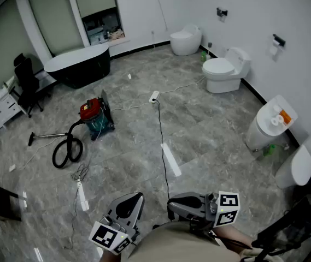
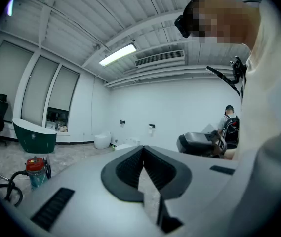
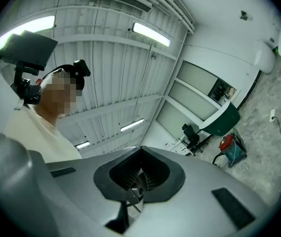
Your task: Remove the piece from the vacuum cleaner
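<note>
Nothing was done yet: the vacuum cleaner (image 1: 92, 115) stood on the floor (image 1: 210, 141) near the bathtub (image 1: 78, 65), hose (image 1: 68, 149) attached, well apart from the person. The left gripper (image 1: 129, 205) and right gripper (image 1: 177, 204) were clenched, empty.

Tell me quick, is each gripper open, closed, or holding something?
Left gripper: fingers closed, holding nothing.
Right gripper: fingers closed, holding nothing.
</note>
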A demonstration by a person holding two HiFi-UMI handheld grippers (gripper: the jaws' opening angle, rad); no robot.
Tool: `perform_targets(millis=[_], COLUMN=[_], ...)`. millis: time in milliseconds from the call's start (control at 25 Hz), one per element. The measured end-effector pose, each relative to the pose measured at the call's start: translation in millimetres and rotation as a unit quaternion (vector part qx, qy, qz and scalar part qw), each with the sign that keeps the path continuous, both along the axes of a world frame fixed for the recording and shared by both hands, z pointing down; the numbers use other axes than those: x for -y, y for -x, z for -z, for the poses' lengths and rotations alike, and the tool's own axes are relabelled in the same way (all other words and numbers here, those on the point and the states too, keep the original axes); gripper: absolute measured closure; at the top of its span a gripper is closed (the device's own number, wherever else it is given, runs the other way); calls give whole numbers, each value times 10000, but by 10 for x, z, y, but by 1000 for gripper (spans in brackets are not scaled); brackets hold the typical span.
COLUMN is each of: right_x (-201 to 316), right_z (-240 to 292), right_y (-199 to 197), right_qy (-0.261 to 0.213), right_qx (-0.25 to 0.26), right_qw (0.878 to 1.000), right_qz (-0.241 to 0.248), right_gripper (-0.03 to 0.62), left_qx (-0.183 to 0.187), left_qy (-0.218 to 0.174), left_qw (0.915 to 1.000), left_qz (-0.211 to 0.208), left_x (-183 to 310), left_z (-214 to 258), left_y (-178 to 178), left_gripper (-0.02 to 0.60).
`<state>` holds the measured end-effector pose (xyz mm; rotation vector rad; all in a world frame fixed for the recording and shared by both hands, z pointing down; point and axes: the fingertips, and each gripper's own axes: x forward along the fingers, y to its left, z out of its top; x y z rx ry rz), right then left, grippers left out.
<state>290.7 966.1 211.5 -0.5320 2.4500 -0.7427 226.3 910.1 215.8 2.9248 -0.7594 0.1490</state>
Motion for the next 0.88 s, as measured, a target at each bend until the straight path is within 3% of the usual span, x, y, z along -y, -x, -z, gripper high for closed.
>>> perform_targets(millis=[160, 560, 880], right_x=[82, 302, 420], right_z=[-75, -242, -314], right_y=[-179, -628, -917], right_qy=[44, 116, 233], right_qx=[-38, 303, 328], right_qw=[9995, 9972, 9970], right_qz=[320, 677, 657], right_gripper=[592, 592, 592], left_qx=[48, 351, 567], left_qy=[46, 94, 226], left_qw=[9996, 9985, 9980], left_qz=[290, 416, 178], left_x=[17, 181, 233], left_z=[-107, -293, -367], left_y=[-191, -701, -1085], left_gripper=[578, 578, 578])
